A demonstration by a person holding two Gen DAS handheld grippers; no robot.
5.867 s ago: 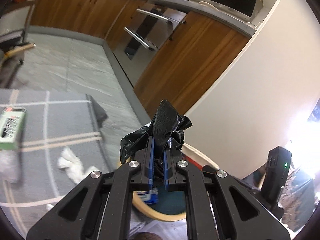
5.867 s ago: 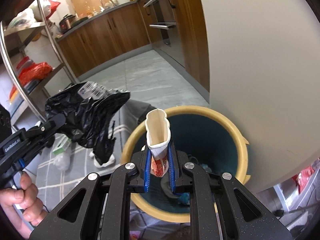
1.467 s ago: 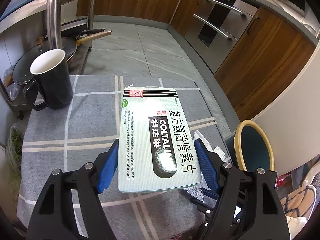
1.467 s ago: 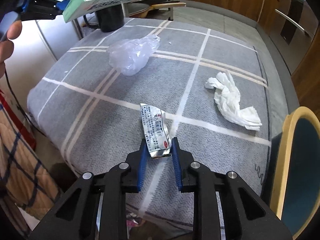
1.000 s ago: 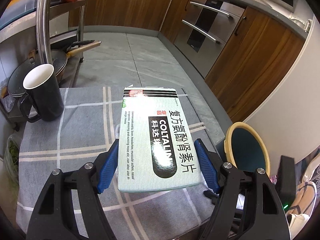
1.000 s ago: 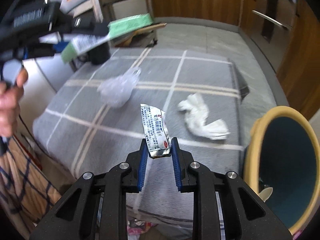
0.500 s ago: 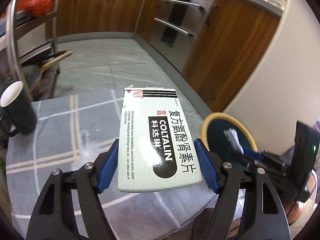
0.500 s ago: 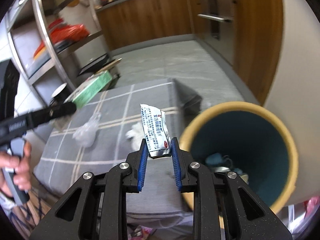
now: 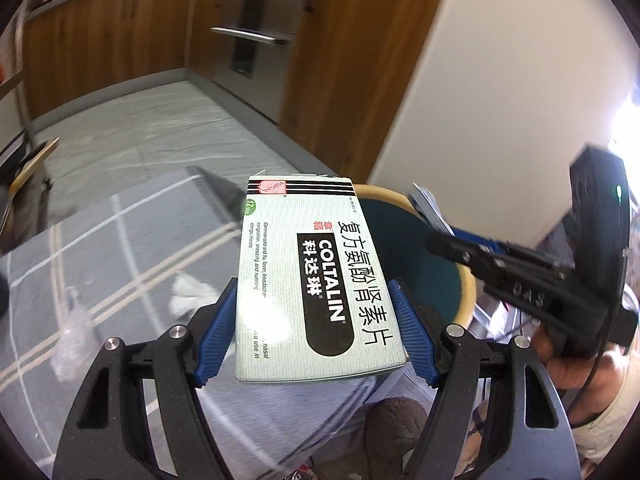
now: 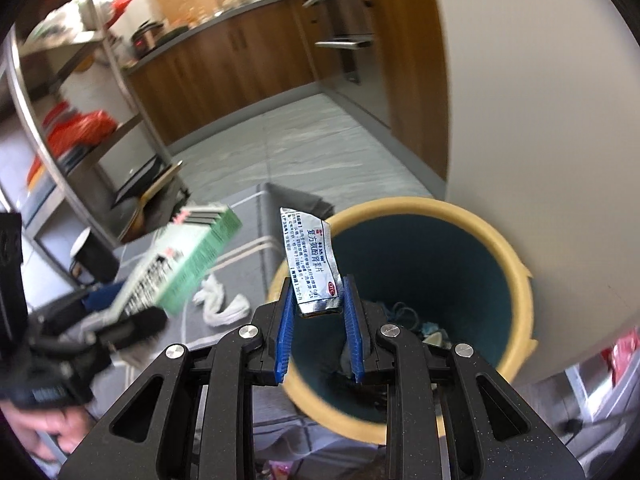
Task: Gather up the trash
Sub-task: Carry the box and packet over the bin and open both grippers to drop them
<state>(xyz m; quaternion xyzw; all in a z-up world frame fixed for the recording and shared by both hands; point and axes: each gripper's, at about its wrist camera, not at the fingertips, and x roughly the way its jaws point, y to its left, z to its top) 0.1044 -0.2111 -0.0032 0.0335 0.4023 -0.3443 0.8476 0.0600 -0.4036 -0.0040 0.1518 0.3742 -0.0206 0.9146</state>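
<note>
Both claws pinch trash over the bin (image 10: 516,264): left claw (image 9: 316,340) a box (image 9: 312,280), right claw (image 10: 318,312) a sachet (image 10: 312,264). Tissue (image 10: 218,304) and plastic (image 9: 74,336) beside the bin remain.

This is a home kitchen. Brown wooden cabinets (image 10: 224,68) run along the far wall under a grey countertop (image 10: 208,20) crowded with pots and bottles, too blurred to tell apart. Set into the cabinets to the right is a steel oven (image 9: 256,36) with long bar handles. The floor (image 9: 160,132) in front of the cabinets is grey tile. To the left of the cabinets stands a metal shelf rack (image 10: 52,120) holding red bags and pans. Nearer than the cabinets is a table (image 9: 100,248) under a grey checked cloth, with a yellow-rimmed bin (image 10: 516,276) beside it.
</note>
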